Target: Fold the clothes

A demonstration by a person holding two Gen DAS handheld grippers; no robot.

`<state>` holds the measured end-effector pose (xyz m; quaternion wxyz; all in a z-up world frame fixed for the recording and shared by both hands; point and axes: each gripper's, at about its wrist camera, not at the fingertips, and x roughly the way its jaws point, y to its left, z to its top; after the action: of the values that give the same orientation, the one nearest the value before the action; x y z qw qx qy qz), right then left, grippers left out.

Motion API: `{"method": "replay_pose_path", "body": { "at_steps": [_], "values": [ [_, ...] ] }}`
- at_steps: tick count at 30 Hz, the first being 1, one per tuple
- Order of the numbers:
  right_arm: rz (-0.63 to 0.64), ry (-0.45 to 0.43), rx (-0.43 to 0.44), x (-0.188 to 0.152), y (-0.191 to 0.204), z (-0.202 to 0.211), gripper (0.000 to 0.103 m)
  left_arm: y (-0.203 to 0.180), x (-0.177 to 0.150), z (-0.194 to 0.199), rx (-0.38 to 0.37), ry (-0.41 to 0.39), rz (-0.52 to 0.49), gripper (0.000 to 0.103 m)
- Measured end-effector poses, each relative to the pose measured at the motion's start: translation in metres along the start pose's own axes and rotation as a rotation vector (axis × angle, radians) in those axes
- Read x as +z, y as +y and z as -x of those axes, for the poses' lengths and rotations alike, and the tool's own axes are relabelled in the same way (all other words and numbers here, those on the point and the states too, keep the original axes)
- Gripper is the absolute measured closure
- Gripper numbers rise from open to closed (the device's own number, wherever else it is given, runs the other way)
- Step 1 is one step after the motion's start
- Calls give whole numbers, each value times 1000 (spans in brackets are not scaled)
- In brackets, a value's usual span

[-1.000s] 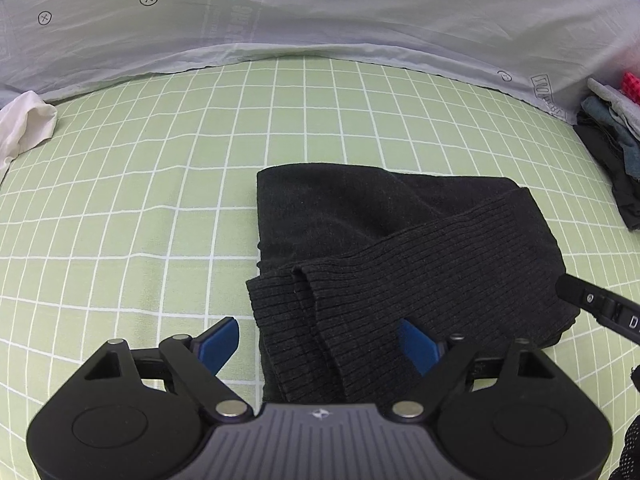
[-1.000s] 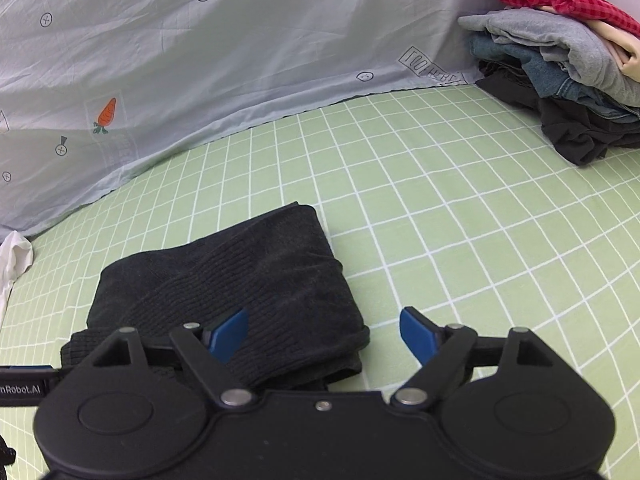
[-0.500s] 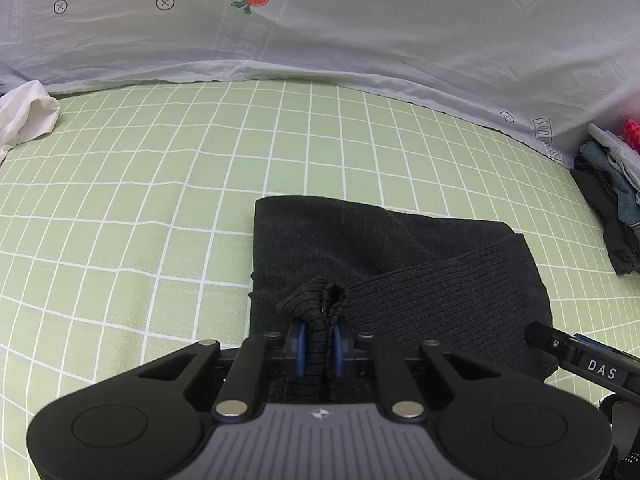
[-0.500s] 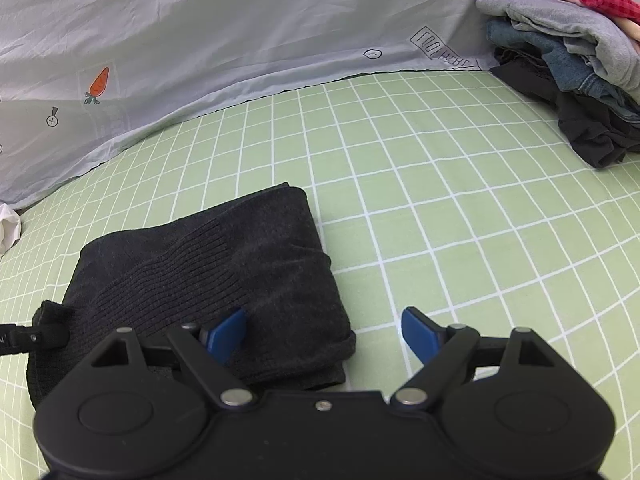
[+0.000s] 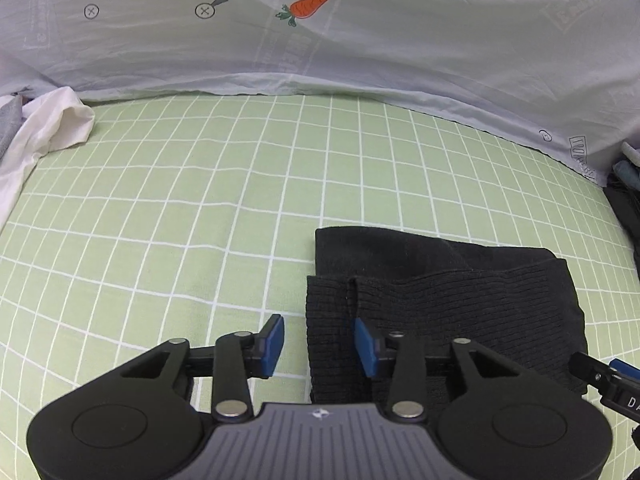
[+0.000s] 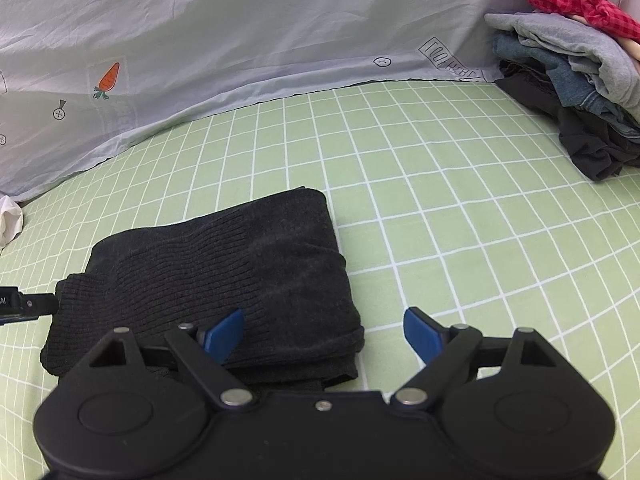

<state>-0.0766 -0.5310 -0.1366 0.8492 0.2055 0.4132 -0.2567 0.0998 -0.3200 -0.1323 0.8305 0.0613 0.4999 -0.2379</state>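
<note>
Green checked bed sheet (image 5: 200, 208) is seen under a folded black knit garment (image 6: 224, 280). Clothes pile (image 6: 568, 80) is stacked far right of the garment. Left claw (image 5: 319, 346), just opening, is spread astride the garment's left edge; right claw (image 6: 323, 334) is spread at its right edge, nothing pinched. "DA" is read on the right claw's body.

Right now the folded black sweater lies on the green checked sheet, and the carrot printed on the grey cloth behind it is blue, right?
Not quite. The carrot is orange, with green leaves, as the left wrist view shows. The folded black sweater does lie on the green checked sheet, with the grey cloth behind it.
</note>
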Motion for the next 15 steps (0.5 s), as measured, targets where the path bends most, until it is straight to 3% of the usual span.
{"method": "replay_pose_path", "body": {
  "at_steps": [2,15],
  "values": [
    [-4,6,1,1,1,-2,15,4,-5,0,-24,3,2,27],
    [19,69,9,20,20,-35,9,-2,-6,-35,-82,99,-27,21]
  ]
}}
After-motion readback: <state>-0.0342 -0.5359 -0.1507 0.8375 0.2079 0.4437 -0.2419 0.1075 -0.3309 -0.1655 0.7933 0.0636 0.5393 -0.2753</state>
